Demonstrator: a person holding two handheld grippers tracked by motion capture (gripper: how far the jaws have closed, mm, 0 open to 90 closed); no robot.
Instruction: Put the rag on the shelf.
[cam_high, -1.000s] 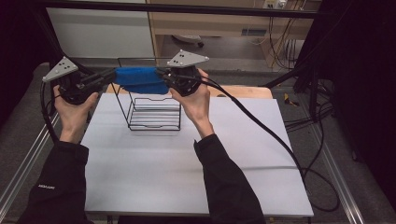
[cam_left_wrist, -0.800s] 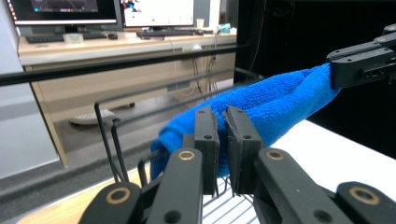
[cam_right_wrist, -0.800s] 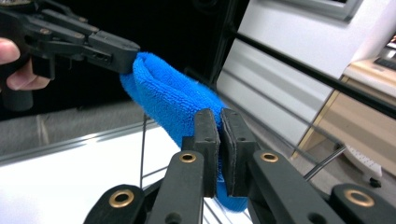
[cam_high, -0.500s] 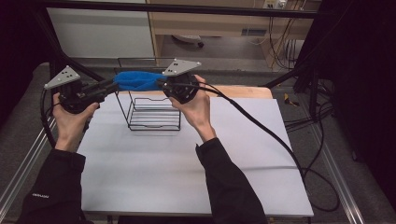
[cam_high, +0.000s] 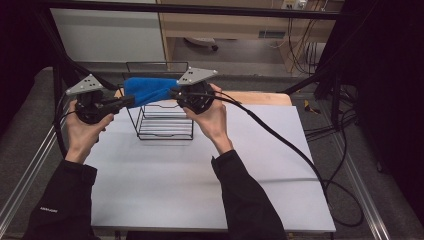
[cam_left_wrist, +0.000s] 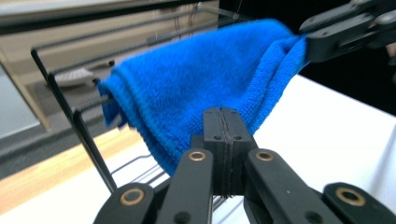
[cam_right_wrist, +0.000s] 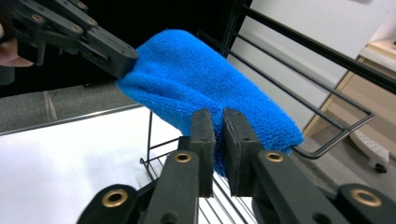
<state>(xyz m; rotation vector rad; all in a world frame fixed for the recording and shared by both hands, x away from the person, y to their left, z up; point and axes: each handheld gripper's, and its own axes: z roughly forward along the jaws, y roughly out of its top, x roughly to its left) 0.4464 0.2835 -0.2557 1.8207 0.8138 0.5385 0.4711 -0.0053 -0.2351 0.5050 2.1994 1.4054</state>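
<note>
A blue cloth is stretched between my two grippers above a black wire rack. My left gripper pinches the cloth's left end, and in the left gripper view its jaws are pressed together against the cloth. My right gripper holds the other end. In the right gripper view its jaws stand a narrow slit apart at the cloth's lower edge. The cloth's far side rests on the rack's top wires.
The rack stands at the far left of a white table, with a wooden strip behind it. Thick black cables trail from the right gripper across the table's right side. Dark frame bars run along the table's left and far sides.
Both hands have stayed almost in place. The cloth between them has narrowed from a broad hanging sheet to a tighter band near the rack's top wires.
</note>
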